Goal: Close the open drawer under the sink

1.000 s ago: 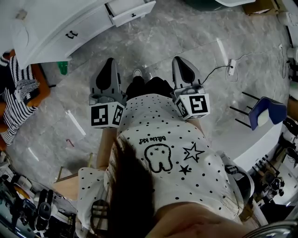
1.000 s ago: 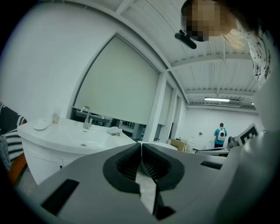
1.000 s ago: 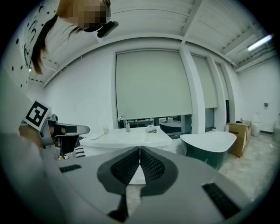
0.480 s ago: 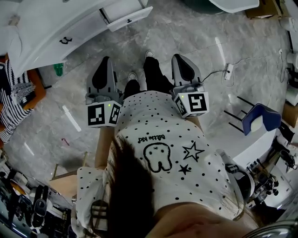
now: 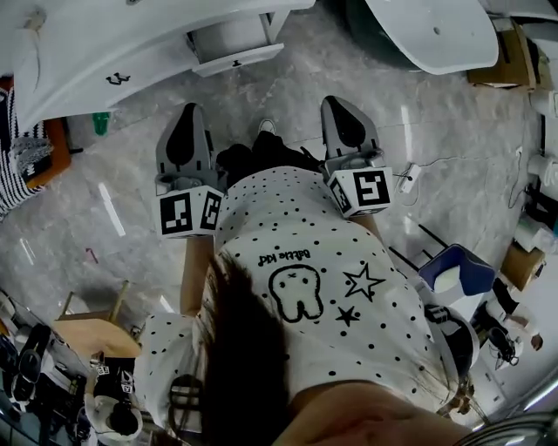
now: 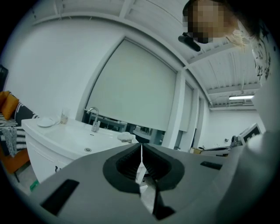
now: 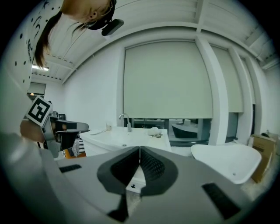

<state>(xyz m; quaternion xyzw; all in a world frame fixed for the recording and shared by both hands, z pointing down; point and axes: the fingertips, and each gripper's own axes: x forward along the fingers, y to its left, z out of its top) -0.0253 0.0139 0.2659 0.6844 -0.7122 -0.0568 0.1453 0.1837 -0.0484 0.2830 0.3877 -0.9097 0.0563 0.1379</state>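
Note:
The white vanity with the sink (image 5: 105, 43) stands at the top left of the head view. Its lower drawer (image 5: 234, 48) is pulled out, with a small dark handle on its front. My left gripper (image 5: 186, 111) and right gripper (image 5: 336, 103) are both held out in front of the person's body, side by side, pointing toward the vanity and well short of the drawer. Both are shut with nothing in them. In the left gripper view the jaws (image 6: 141, 148) meet below the basin (image 6: 83, 141) and faucet (image 6: 94, 121). In the right gripper view the shut jaws (image 7: 139, 151) frame the drawer front (image 7: 136, 180).
A white bathtub (image 5: 436, 26) lies at the top right, with a cardboard box (image 5: 497, 61) beside it. On the marble floor are a power strip with its cable (image 5: 406, 179), a blue chair (image 5: 458, 270), a wooden stool (image 5: 87, 335), and at far left an orange seat with striped cloth (image 5: 26, 165).
The person has walked toward the vanity: both grippers have moved forward with the body, and the drawer and bathtub now lie closer and more central. Both grippers stay shut.

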